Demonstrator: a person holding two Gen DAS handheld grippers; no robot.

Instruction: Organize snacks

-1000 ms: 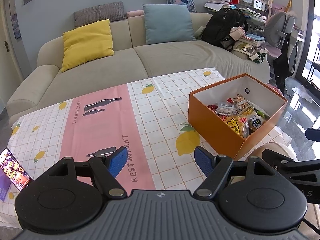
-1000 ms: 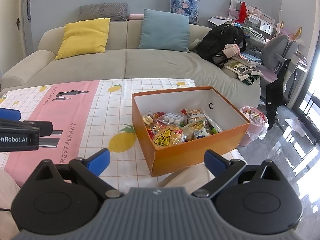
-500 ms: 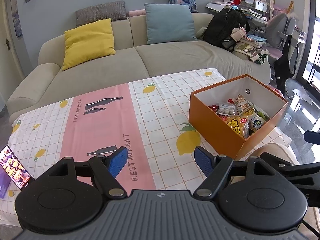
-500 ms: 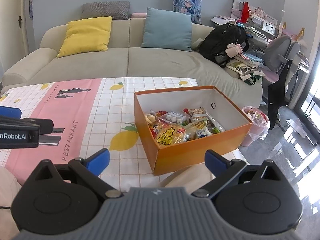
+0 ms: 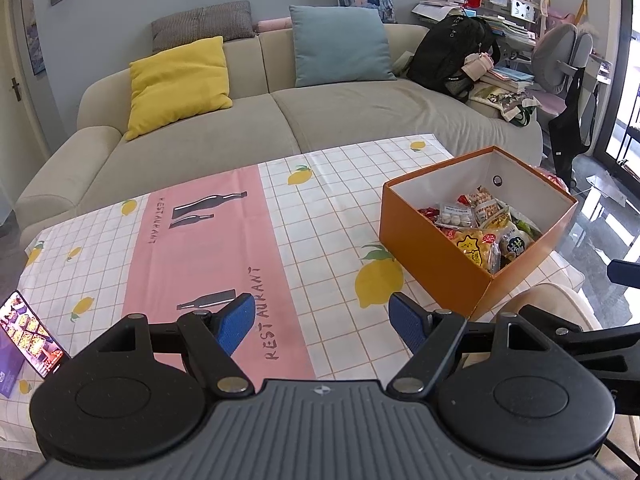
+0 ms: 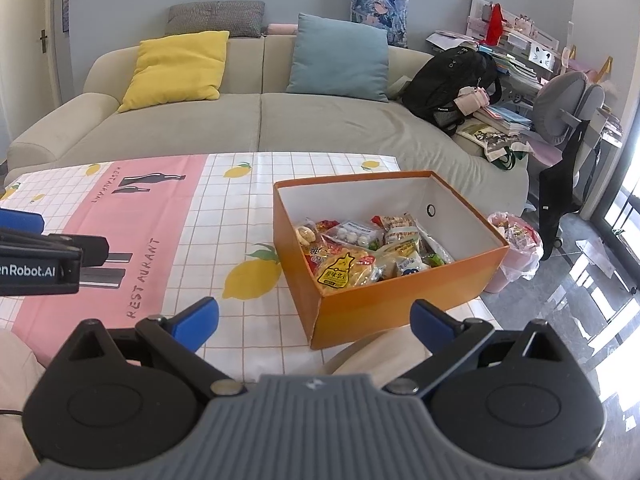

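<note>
Evidently left claw, right claw wide, empty

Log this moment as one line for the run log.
left tool: open, empty | right tool: open, empty | snacks: in orange box | tablecloth: no loose snacks visible

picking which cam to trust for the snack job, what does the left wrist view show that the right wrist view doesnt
Only the left wrist view shows the lit phone at the table's left edge. Only the right wrist view shows the pink bin lined with a clear bag on the floor beyond the box, and the other gripper's black body. Both show the open orange cardboard box full of snack packets, the lemon-print tablecloth, the beige sofa, and open blue-padded grippers, left gripper and right gripper.
</note>
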